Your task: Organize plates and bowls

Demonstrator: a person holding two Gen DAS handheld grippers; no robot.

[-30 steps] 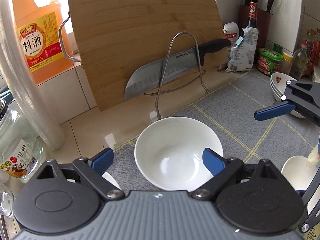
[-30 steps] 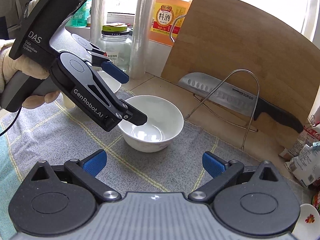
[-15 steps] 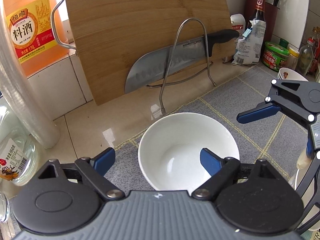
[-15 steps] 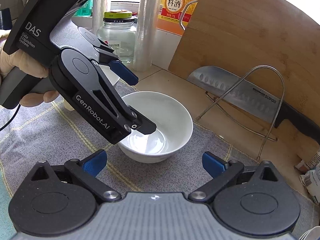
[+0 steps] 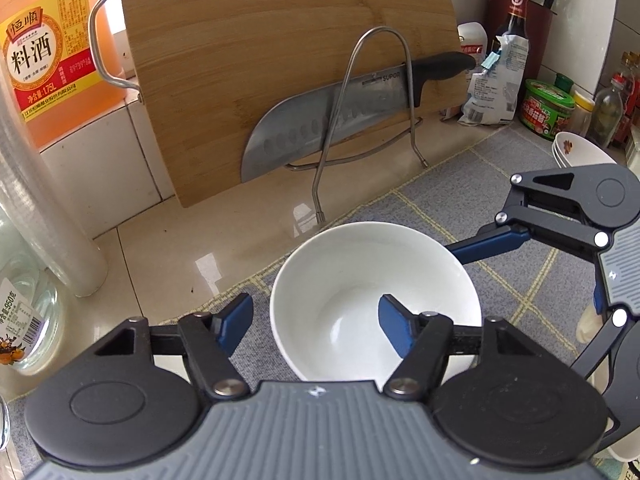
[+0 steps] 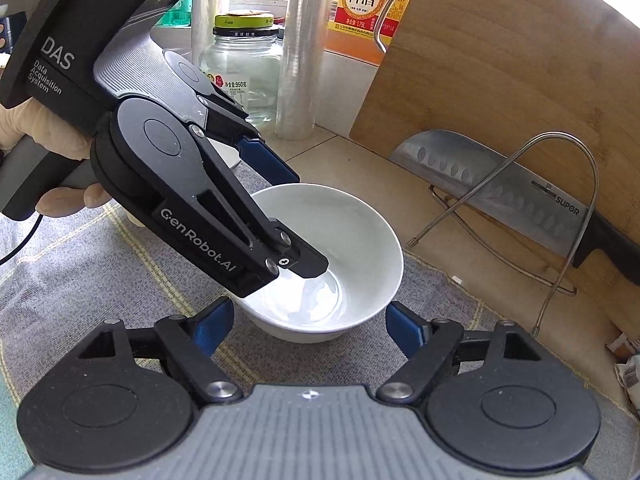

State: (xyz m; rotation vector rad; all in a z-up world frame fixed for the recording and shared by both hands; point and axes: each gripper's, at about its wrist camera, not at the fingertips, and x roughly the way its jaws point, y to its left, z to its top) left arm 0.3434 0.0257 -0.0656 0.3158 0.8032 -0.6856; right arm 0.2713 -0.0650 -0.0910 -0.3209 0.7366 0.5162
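Observation:
A plain white bowl (image 5: 360, 280) stands upright on the grey checked mat (image 5: 500, 208). My left gripper (image 5: 316, 322) is open and straddles the bowl's near rim, one finger inside the bowl and one outside to its left. In the right wrist view the same bowl (image 6: 352, 232) lies just ahead of my open right gripper (image 6: 310, 326), with the left gripper (image 6: 304, 220) reaching down over it. Stacked flowered bowls (image 5: 580, 152) sit at the far right. Another white dish (image 5: 616, 408) is partly hidden at the lower right.
A bamboo cutting board (image 5: 288, 60) leans on the wall behind a wire rack (image 5: 360, 120) holding a cleaver (image 5: 340, 120). A cooking wine jug (image 5: 48, 52), a plastic wrap roll (image 5: 44, 200), a glass jar (image 5: 24, 312) and condiment bottles (image 5: 516, 40) line the counter.
My left gripper moved forward and down so one finger now sits inside the bowl. My right gripper moved closer to the bowl from the other side.

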